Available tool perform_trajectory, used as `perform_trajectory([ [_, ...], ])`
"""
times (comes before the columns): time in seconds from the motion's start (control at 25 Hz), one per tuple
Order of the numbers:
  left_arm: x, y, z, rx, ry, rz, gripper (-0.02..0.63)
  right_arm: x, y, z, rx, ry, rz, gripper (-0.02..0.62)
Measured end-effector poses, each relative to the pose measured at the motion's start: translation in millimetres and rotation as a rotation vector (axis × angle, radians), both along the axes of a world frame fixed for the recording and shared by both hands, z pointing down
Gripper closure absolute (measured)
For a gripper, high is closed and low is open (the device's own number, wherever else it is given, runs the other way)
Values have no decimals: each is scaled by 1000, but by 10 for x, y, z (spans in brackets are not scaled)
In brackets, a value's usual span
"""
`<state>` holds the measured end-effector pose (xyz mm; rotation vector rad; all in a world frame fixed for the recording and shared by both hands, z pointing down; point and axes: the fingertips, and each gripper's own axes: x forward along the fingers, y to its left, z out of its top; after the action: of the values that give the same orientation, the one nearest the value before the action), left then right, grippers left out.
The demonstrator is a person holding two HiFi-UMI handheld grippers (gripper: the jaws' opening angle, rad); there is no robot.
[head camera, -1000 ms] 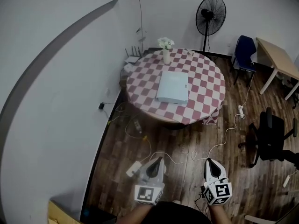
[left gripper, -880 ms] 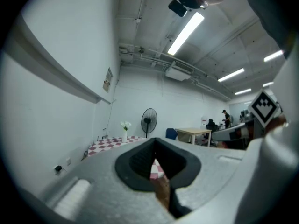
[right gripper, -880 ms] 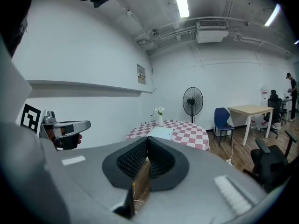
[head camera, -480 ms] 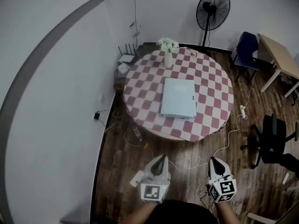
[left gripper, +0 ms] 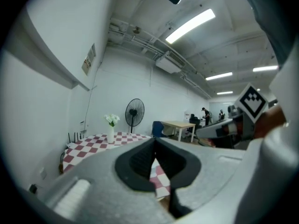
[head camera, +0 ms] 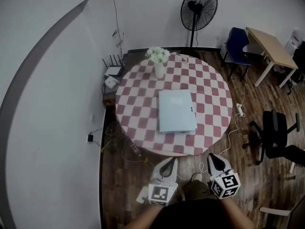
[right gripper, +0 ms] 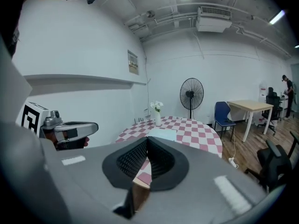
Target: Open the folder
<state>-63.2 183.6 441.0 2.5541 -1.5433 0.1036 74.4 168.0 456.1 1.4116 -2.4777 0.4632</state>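
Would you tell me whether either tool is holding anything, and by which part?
Nothing is held; the left tool and right tool are both shut, empty.

The head view looks steeply down from above on the round checkered table [head camera: 209, 99] bearing the folder [head camera: 177, 110] a short way ahead, while both gripper views sit low, side by side, facing nearly level toward that same table, vase [left gripper: 110, 133] and fan [right gripper: 191, 93].
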Motion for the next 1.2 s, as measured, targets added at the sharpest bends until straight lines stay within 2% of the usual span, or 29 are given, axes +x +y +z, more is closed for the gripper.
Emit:
perform_trajectory([
  [0.24, 124, -452, 224, -32, 11, 34, 603, 85, -432, 310, -40, 3, 39, 592],
  [0.64, 363, -1399, 689, -122, -80, 45, 603, 369, -1547, 855, -95, -9, 23, 594],
  [0.8, 451, -1890, 1049, -213, -52, 50, 602, 488, -2030, 1203, -171, -24, 17, 593],
  [1.0, 477, -2446, 1453, -278, -121, 58, 601, 447, -2514, 1663, -261, -32, -36, 594],
  [1.2, 688, -2665, 1835, -341, -199, 149, 601, 391, -2883, 2116, -367, -36, -81, 592],
])
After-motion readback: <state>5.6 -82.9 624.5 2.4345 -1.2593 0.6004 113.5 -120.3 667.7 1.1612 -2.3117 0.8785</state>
